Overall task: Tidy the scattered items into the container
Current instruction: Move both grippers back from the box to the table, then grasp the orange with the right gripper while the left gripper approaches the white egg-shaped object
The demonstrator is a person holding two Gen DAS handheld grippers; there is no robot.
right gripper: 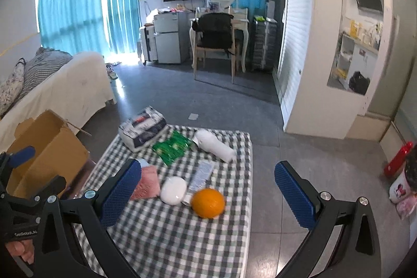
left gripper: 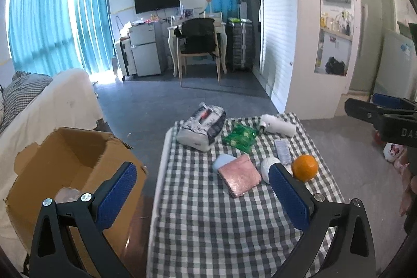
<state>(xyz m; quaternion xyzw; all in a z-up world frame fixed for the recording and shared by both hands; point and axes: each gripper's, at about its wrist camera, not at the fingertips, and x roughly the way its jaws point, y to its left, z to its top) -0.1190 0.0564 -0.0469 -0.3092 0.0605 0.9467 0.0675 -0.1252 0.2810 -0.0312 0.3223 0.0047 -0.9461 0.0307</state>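
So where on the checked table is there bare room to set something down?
The near half of the checked table, this side of the orange and pink pouch, is bare. The far half is crowded, from the tissue pack to the white bottle.

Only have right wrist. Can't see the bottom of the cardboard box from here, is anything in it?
Observer: Left wrist looks down into the cardboard box. One pale see-through item lies at the bottom. I can't tell what it is.
Operator: Left jaws holding anything? I only catch an edge of that gripper.
Observer: No. The left gripper is wide open with nothing between the jaws, just checked cloth beyond them.
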